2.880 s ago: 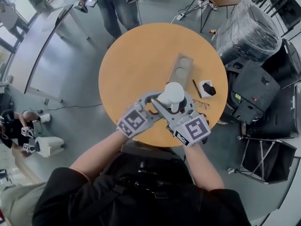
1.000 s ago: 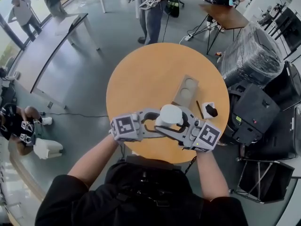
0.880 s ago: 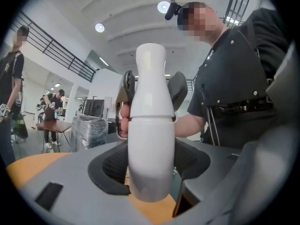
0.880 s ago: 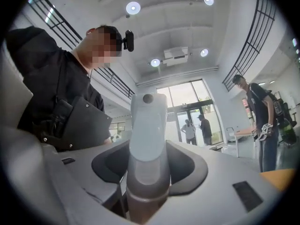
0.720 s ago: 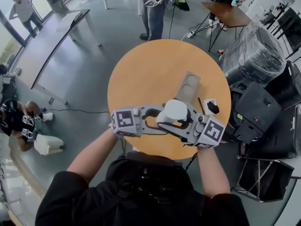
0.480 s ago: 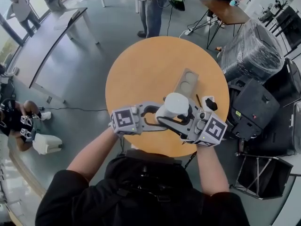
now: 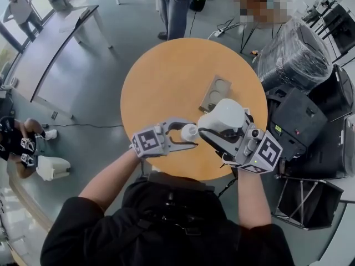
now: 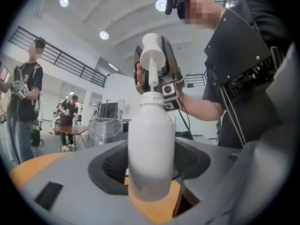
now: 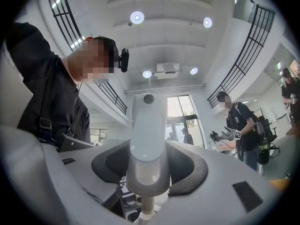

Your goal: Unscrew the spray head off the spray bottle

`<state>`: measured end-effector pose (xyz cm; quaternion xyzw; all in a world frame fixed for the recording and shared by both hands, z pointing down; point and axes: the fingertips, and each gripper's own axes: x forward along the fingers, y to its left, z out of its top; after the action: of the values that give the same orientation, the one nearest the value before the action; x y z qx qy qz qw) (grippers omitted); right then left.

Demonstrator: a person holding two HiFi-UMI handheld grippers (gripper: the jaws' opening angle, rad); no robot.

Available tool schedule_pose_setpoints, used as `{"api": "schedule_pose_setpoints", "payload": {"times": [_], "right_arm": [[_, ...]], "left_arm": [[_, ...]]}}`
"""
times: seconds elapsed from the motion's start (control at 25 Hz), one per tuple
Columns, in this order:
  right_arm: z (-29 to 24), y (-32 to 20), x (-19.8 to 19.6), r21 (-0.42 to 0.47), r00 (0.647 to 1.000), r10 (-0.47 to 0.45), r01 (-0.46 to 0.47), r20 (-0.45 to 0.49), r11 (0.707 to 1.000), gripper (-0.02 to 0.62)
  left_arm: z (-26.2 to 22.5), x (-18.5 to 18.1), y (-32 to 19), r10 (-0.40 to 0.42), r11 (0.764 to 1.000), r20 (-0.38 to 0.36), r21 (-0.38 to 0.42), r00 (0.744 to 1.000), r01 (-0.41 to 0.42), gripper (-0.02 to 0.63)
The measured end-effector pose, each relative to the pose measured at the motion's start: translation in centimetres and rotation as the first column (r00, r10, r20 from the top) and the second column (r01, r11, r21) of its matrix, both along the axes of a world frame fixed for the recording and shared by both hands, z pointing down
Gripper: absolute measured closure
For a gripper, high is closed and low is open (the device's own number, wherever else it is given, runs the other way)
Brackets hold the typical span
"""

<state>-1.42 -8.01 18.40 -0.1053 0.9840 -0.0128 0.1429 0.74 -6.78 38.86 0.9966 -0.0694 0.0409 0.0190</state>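
The white spray bottle (image 7: 189,132) stands upright on the round wooden table (image 7: 166,76), with my left gripper (image 7: 187,133) shut on its body (image 8: 151,149). My right gripper (image 7: 219,124) is shut on the white spray head (image 7: 224,115), which is held up and to the right of the bottle. In the left gripper view the spray head (image 8: 152,55) hangs above the bottle's neck, and its thin dip tube (image 8: 153,78) reaches down to the opening. In the right gripper view the spray head (image 9: 147,135) sits between the jaws of the right gripper (image 9: 147,168), its tube (image 9: 146,205) pointing downward.
A brown tray (image 7: 215,93) with two round hollows lies on the table beyond the grippers. A plastic-wrapped stack (image 7: 294,43) and black cases (image 7: 302,110) stand close on the right. People (image 7: 175,4) stand on the far side of the table.
The right gripper has lifted the spray head up and to the right, off the bottle's neck. The left gripper keeps hold of the bottle, which has sunk a little.
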Motion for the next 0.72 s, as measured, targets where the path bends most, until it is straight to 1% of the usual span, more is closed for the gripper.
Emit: {"api": "schedule_pose_setpoints", "payload": {"times": [0.12,0.28,0.4,0.56,0.72], "right_arm": [[-0.6,-0.4,0.7,-0.006,1.000,0.018,-0.018,0.012,1.000,0.357],[-1.1,-0.7,1.8,-0.003,0.999,0.032,-0.031,0.029,1.000,0.357],[-1.1,-0.9,2.3,0.000,0.999,0.039,-0.039,0.023,0.999,0.358],[0.8,-2.1,2.7,-0.032,0.996,0.072,-0.073,-0.048,0.997,0.357],[4.8,-4.0,3.7,-0.104,0.984,0.114,-0.129,-0.138,0.986,0.357]], "left_arm": [[0.7,-0.4,-0.3,-0.022,1.000,0.003,-0.008,1.000,0.022,0.299],[2.7,-0.5,-0.9,-0.052,0.999,0.026,-0.013,0.998,0.052,0.299],[3.6,-0.5,-1.3,-0.080,0.997,0.036,-0.004,0.996,0.080,0.299],[4.1,-0.9,-2.2,-0.137,0.990,0.040,0.031,0.990,0.136,0.299],[5.0,-0.8,-3.3,-0.176,0.984,0.037,0.037,0.984,0.175,0.299]]}}
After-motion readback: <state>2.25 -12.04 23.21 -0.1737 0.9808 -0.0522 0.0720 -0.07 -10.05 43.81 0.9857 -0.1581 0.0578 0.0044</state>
